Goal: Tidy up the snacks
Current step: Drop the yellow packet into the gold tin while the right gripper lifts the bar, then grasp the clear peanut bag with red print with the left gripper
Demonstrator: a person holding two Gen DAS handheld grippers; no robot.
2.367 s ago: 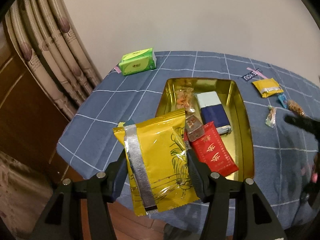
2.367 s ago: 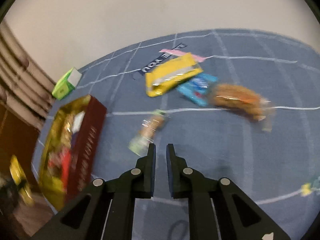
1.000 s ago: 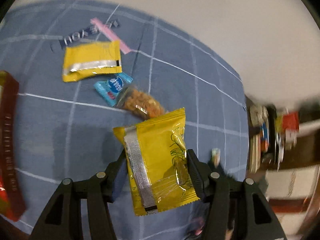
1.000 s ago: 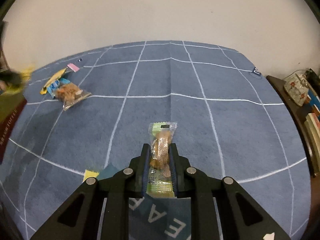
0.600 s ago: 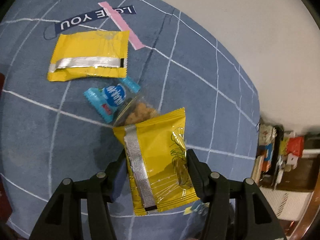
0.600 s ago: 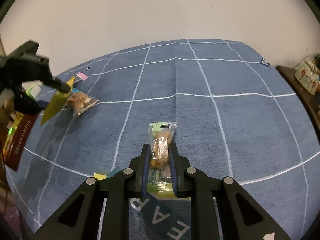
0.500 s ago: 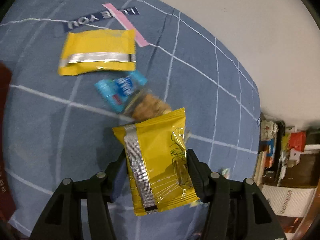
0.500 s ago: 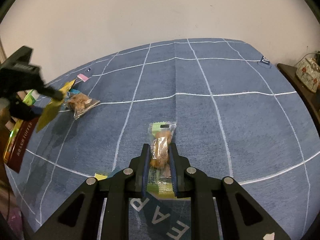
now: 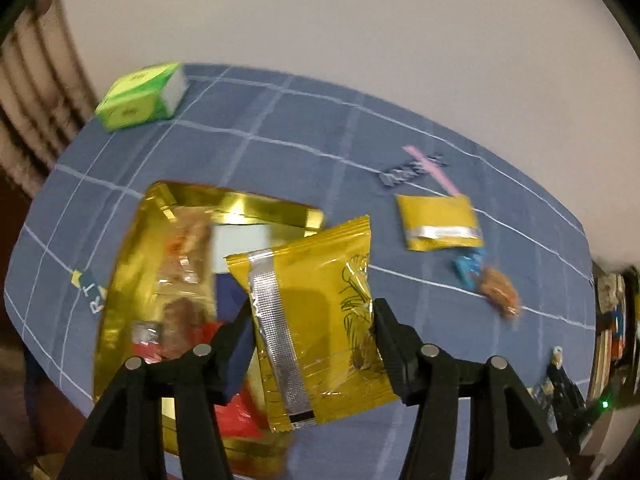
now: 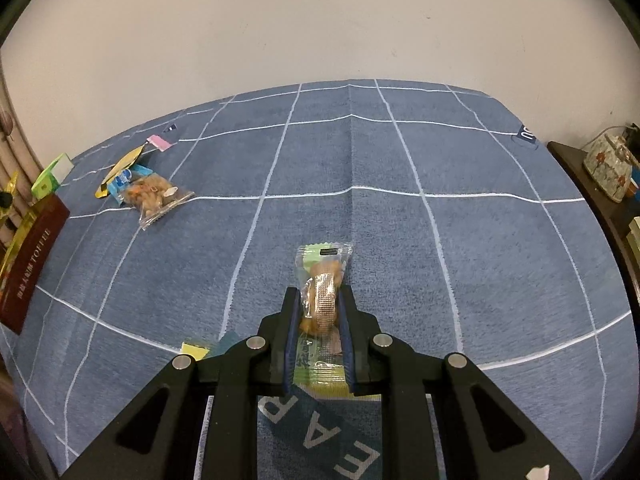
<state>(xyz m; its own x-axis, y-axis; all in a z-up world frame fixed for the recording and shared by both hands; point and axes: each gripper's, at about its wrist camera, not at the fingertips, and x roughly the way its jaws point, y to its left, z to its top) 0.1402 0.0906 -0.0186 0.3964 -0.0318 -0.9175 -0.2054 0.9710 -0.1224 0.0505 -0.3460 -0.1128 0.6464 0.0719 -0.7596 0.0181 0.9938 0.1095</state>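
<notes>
Gripping a big yellow packet (image 9: 316,320), left gripper (image 9: 312,320) hangs above the gold tray (image 9: 120,280), which already holds several snacks. Right gripper (image 10: 320,304) pinches a small clear cookie packet (image 10: 322,280) over the blue checked cloth (image 10: 440,240). Loose snacks (image 10: 154,198) lie beyond.

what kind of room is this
Probably a room in a home: a table under a blue checked cloth, pleated curtains by the wall, and a side shelf with a floral teapot and books.
</notes>
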